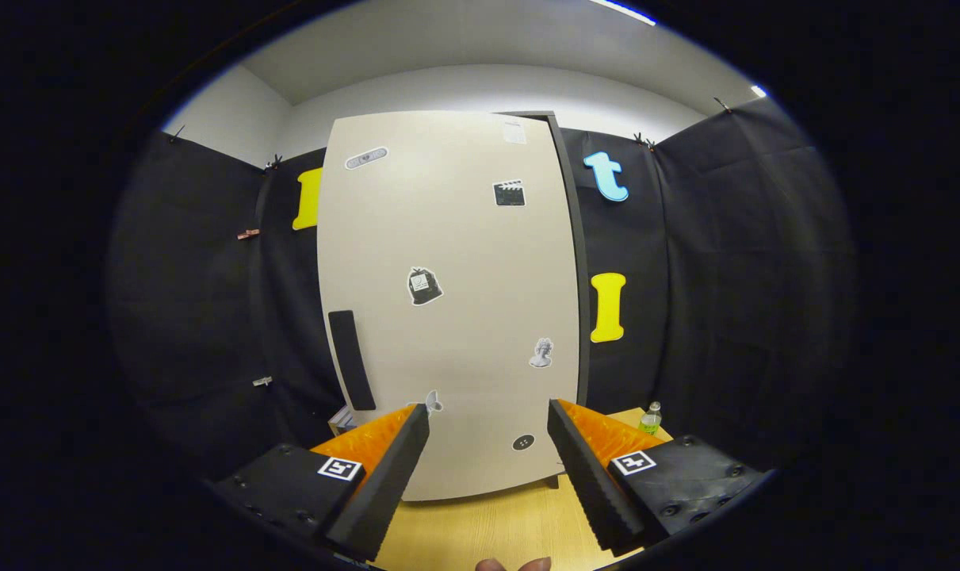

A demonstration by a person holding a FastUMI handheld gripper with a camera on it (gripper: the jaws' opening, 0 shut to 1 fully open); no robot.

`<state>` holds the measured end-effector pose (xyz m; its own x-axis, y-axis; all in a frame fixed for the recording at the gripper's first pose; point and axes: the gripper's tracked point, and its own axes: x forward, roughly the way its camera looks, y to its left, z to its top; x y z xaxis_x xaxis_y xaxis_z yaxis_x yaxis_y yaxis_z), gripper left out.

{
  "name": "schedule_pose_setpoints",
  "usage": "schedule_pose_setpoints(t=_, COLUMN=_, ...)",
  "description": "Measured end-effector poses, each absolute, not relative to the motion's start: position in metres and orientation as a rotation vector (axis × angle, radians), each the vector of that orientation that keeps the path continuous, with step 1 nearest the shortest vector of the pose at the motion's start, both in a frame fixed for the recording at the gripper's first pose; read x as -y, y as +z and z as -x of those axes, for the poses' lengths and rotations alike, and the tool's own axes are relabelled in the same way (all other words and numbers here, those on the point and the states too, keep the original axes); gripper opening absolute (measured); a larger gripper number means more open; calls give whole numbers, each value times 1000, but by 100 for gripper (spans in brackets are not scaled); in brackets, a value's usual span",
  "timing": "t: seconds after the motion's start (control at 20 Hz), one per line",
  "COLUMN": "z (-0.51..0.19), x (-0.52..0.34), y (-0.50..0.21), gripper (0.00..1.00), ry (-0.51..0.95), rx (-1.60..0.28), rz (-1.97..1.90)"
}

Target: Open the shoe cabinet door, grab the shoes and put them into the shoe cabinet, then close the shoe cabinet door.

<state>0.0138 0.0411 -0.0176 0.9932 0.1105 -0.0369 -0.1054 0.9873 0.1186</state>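
Gripper view, facing the shoe cabinet (pixel 448 301). The cabinet stands upright on a light wooden table (pixel 487 531), its pale door (pixel 456 262) shut and turned squarely toward the camera; a dark edge of the cabinet body shows along the door's right side. A dark vertical handle (pixel 351 359) sits low on the door's left side, just beyond and above the tip of the left finger. Several small stickers (pixel 424 285) are scattered over the door face; their details are too small to make out. The gripper (pixel 487 416) is held in front of the lower part of the door with its two fingers spread wide apart and nothing between them; the fingertips appear short of the door, though whether either one touches it cannot be told. Black-and-white square markers (pixel 340 468) sit on the finger mounts on both sides. A small bottle with a green label (pixel 651 418) stands on the table to the right of the cabinet, beyond the right finger, near the black cloth wall (pixel 725 277) that encloses the booth. A small pale object (pixel 339 419) lies at the cabinet's lower left corner, partly hidden by the left finger; what it is cannot be told. Fingertips of a person's hand (pixel 513 565) show nearest the camera, between the two finger mounts.
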Motion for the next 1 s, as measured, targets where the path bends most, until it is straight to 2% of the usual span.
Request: schedule_pose_setpoints(t=1.0, z=-14, x=-28, y=-14, gripper=98, ry=111, rx=-41, rz=-133)
